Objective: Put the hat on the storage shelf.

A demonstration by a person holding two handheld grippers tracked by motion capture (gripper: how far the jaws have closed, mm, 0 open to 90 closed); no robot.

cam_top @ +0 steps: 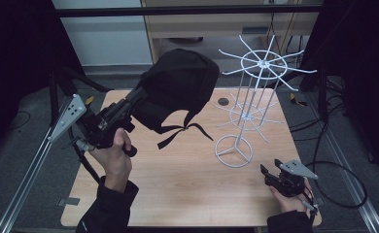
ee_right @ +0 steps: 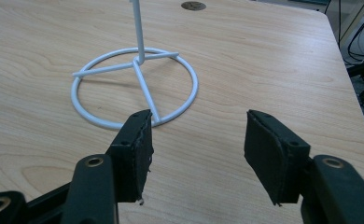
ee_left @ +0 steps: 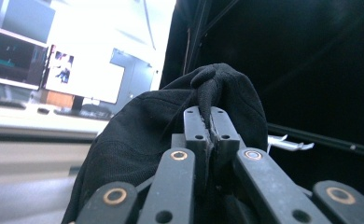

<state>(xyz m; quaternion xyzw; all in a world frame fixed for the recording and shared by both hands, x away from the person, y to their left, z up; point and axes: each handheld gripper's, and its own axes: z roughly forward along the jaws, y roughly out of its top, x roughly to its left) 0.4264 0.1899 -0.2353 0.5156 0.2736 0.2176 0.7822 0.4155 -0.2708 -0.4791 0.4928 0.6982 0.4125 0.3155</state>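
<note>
Your left gripper [cam_top: 138, 97] is raised above the table, jaws pinched tight together; your right gripper [cam_top: 270, 173] sits low, jaws spread wide.

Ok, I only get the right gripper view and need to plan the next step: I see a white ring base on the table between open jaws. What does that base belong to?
Observer: A tall white wire stand with two tiers of spoke arms, upright on the table.
Operator: Anything hanging on it?
Observer: No, its arms are bare. A black cap with loose straps is lifted off the table, left of the stand.
Operator: Who holds the cap?
Observer: The left gripper, jaws shut on a pinched fold of its fabric.
Operator: And where is mine?
Observer: The right gripper sits low at the table's near right corner, apart from the stand.
</note>
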